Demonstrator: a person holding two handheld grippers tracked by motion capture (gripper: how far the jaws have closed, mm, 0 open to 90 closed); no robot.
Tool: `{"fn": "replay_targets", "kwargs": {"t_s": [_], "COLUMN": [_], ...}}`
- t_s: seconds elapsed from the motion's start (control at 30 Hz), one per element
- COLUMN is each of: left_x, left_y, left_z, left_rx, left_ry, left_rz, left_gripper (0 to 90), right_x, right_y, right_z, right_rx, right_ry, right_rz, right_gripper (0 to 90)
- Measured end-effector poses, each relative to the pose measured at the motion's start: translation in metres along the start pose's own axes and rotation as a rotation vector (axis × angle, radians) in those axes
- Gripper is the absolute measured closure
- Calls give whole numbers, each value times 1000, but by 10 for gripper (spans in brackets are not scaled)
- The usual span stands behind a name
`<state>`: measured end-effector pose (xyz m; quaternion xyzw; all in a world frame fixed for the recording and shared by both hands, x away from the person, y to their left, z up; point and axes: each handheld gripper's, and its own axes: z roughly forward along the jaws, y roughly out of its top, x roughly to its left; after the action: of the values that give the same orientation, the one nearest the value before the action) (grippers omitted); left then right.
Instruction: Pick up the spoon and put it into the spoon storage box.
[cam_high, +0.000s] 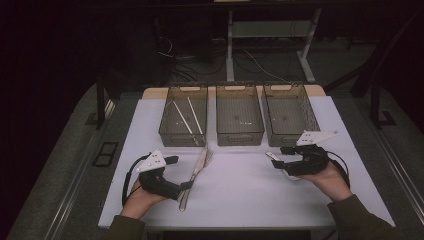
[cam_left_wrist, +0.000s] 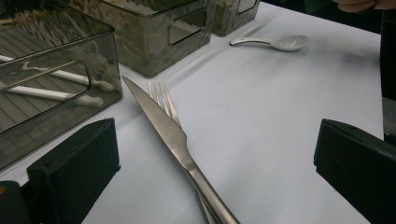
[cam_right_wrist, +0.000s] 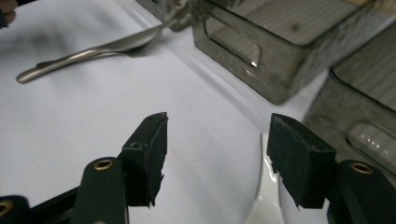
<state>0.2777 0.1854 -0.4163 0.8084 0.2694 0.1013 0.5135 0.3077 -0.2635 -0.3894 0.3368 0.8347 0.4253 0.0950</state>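
Left gripper (cam_high: 176, 172) and right gripper (cam_high: 278, 156) — black bodies, grey three-cornered top plates, brass-coloured screws, black trailing cables — above dark olive sleeves (cam_high: 357, 217).

In the high view the right tongs (cam_high: 276, 156) cover the bowl of the white spoon (cam_high: 273, 156), leaving its handle showing. The knife (cam_high: 196, 172) lies across the fork (cam_high: 207, 156), hiding most of the fork's handle near the surface's (cam_high: 240, 195) front edge. In the left gripper view both handles are cut off at the bottom edge. Whether the right tongs touch the spoon cannot be told.
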Motion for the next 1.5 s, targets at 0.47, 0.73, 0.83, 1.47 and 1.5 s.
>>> {"fn": "replay_targets", "kwargs": {"t_s": [0.47, 0.73, 0.83, 1.47, 1.5], "left_x": [-2, -3, -3, -4, -4], "left_y": [1, 1, 1, 1, 1], "left_z": [1, 1, 2, 2, 2], "left_rx": [-3, 0, 1, 3, 2], "left_ry": [-3, -4, -6, -3, -3], "left_rz": [7, 9, 11, 10, 10], "left_gripper": [0, 0, 0, 0, 0], "right_x": [-33, -48, -51, -48, -48], "right_y": [-31, -45, -47, -46, -45], "right_z": [-6, -8, -6, 17, 18], "right_rx": [41, 37, 46, 118, 118], "right_ry": [-64, -52, -53, 2, 2], "right_rz": [64, 124, 137, 156, 155], "right_gripper": [375, 375, 379, 469, 472]}}
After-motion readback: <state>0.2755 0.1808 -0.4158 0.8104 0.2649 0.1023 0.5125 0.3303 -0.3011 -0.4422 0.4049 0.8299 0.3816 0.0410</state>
